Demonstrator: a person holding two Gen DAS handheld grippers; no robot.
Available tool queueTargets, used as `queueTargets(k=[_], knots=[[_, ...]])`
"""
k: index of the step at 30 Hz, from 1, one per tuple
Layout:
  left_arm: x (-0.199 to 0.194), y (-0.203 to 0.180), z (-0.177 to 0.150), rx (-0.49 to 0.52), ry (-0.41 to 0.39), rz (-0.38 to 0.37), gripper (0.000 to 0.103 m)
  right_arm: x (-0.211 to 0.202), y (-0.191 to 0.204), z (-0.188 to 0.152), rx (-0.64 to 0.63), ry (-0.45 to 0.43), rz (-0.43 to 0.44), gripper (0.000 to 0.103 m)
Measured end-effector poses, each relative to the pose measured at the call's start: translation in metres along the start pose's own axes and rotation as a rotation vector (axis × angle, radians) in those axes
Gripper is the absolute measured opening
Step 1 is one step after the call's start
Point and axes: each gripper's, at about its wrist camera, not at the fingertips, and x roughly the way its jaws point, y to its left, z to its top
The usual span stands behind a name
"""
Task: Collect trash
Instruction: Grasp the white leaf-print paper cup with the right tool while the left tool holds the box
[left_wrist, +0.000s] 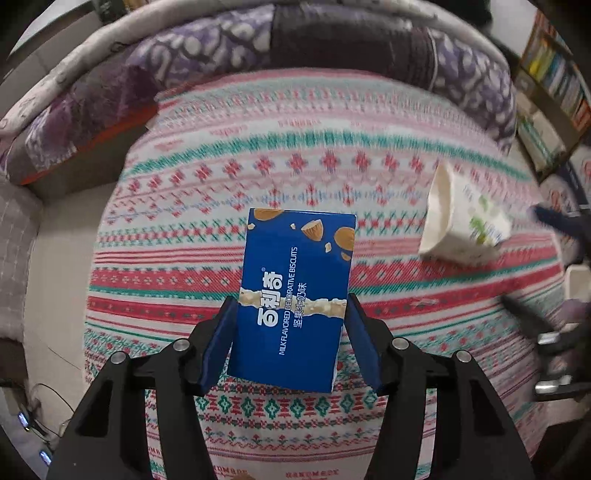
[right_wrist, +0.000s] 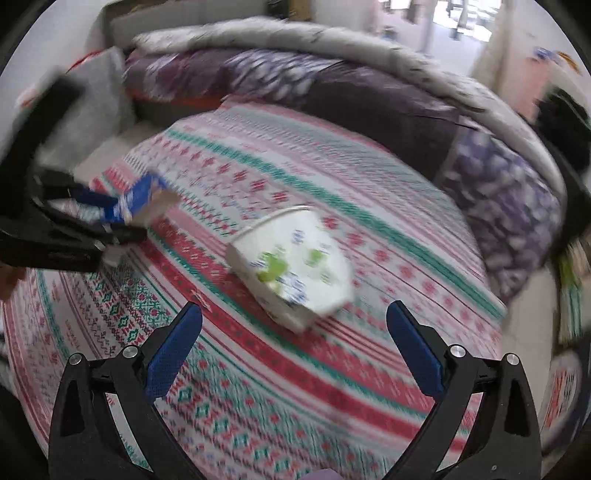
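A blue biscuit box (left_wrist: 295, 299) sits between the blue pads of my left gripper (left_wrist: 290, 306), which is shut on it and holds it above the patterned bedspread (left_wrist: 295, 155). The same box (right_wrist: 138, 199) and left gripper (right_wrist: 107, 218) show at the left of the right wrist view. A white carton with green print (right_wrist: 291, 262) lies on its side on the bedspread (right_wrist: 369, 369), just ahead of my right gripper (right_wrist: 293, 314), which is open and empty. The carton also shows at the right of the left wrist view (left_wrist: 461, 218).
A purple and grey quilt (left_wrist: 258, 48) is bunched along the far side of the bed. Shelves with books (left_wrist: 554, 74) stand at the right. The floor (left_wrist: 48, 295) shows left of the bed, with cables near its lower corner.
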Motion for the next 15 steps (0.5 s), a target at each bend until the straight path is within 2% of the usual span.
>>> queueTargets(k=[3, 7, 9, 12, 15], knots=[[-0.012, -0.004, 0.000, -0.006, -0.033, -0.001, 0.058, 0.022, 0.007, 0.010, -0.092, 0.039, 0.006, 0.096], [-0.019, -0.008, 0.000, -0.001, -0.063, 0.011, 0.058, 0.039, 0.007, 0.014, -0.135, 0.069, -0.001, 0.094], [-0.020, -0.008, 0.000, -0.012, -0.077, 0.019, 0.058, 0.043, 0.004, 0.014, -0.121, 0.078, 0.020, 0.078], [-0.015, 0.001, 0.004, -0.029, -0.093, 0.029, 0.058, 0.034, 0.002, 0.014, -0.063, 0.039, 0.066, 0.074], [-0.020, 0.003, 0.002, -0.038, -0.128, 0.067, 0.058, 0.020, 0.010, 0.010, -0.042, -0.009, 0.044, 0.068]])
